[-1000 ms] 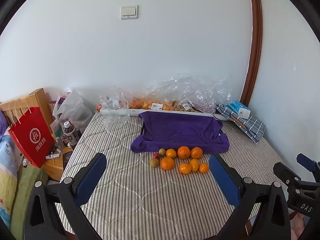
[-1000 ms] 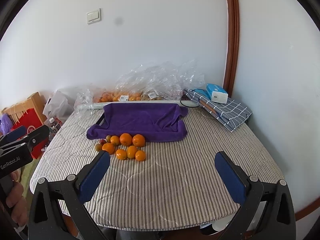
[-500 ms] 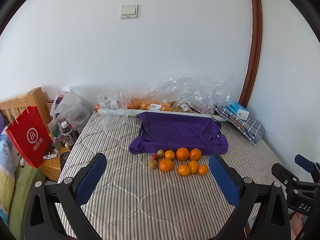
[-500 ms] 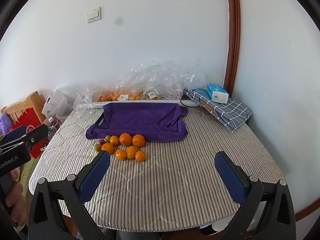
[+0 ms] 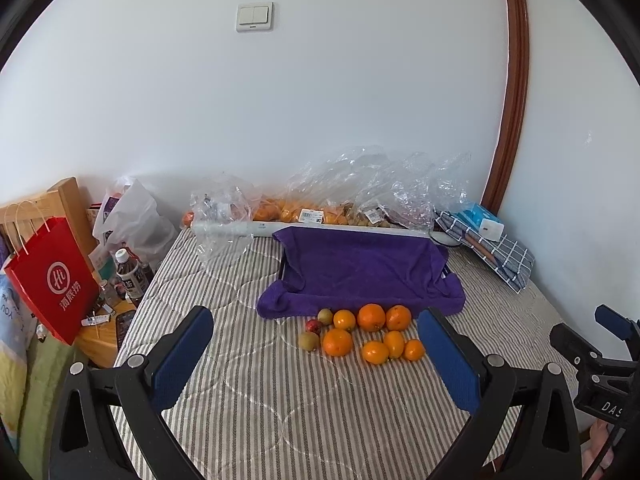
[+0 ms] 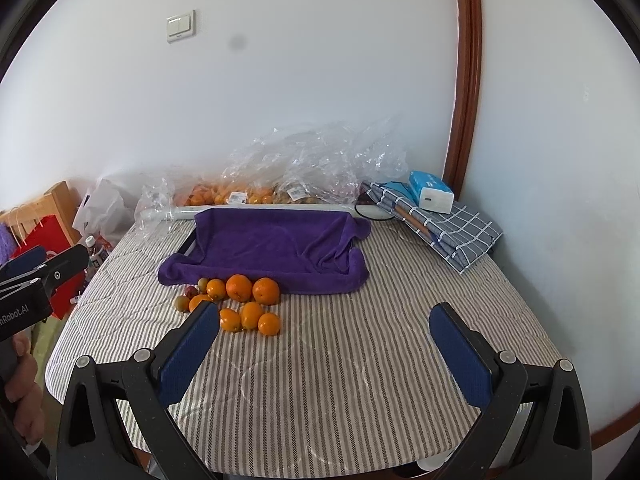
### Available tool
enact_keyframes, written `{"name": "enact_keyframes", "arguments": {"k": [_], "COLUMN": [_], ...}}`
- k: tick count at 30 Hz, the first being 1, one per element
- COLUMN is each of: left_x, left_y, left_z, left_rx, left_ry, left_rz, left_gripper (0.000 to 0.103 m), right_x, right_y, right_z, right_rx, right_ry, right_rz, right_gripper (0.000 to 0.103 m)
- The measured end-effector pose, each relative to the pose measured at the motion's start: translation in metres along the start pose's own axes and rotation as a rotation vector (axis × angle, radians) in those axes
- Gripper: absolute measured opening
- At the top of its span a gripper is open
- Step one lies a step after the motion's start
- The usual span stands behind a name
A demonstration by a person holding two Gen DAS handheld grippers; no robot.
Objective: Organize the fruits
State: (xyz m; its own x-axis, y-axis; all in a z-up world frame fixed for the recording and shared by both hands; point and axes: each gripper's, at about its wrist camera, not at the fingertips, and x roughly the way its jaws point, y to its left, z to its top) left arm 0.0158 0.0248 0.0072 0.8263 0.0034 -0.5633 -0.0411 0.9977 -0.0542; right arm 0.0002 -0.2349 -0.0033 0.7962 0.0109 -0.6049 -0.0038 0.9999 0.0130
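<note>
Fruit [image 5: 360, 334] lies in a small heap on the striped table cover [image 5: 280, 408], just in front of the tray draped with a purple towel [image 5: 360, 272]: several oranges, some smaller ones, two greenish kiwi-like pieces and one small red piece. Compared with one second ago, the heap sits a little nearer and lower in the left wrist view, so the left gripper [image 5: 316, 356] has come slightly closer, while the fruit itself has not moved. I judge that the sorting has not begun and the approach is only starting. Both grippers have their jaws wide apart and hold nothing. The right gripper [image 6: 324, 344] hovers over the bare cover, with the heap beside its left finger. The left wrist view shows the red paper bag [image 5: 52, 280] and bottles [image 5: 130, 276] on the left, which the right view shows only partly. The right wrist view shows more clearly the folded checked cloth [image 6: 444, 228] with a blue and white box [image 6: 432, 192] on it, and also a hand [image 6: 24, 384] of the person holding the left gripper. Plastic bags [image 5: 376, 184] with more fruit lie behind the tray.
</note>
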Motion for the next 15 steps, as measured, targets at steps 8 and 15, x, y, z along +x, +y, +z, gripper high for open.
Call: {"name": "enact_keyframes", "arguments": {"k": [8,15], "left_x": [0.062,0.121], "left_y": [0.027,0.056], "left_z": [-0.018,-0.041], "left_rx": [-0.018,-0.055], "left_ry": [0.058,0.198], "left_rz": [0.040,0.028], "left_gripper": [0.103,0.089], "right_x": [0.063,0.135], "right_y": [0.002,0.018], "right_z": [-0.013,-0.039], "right_rx": [0.013,0.008], "right_ry": [0.044,0.157], "right_rz": [0.069,0.101], "right_gripper": [0.103,0.091]}}
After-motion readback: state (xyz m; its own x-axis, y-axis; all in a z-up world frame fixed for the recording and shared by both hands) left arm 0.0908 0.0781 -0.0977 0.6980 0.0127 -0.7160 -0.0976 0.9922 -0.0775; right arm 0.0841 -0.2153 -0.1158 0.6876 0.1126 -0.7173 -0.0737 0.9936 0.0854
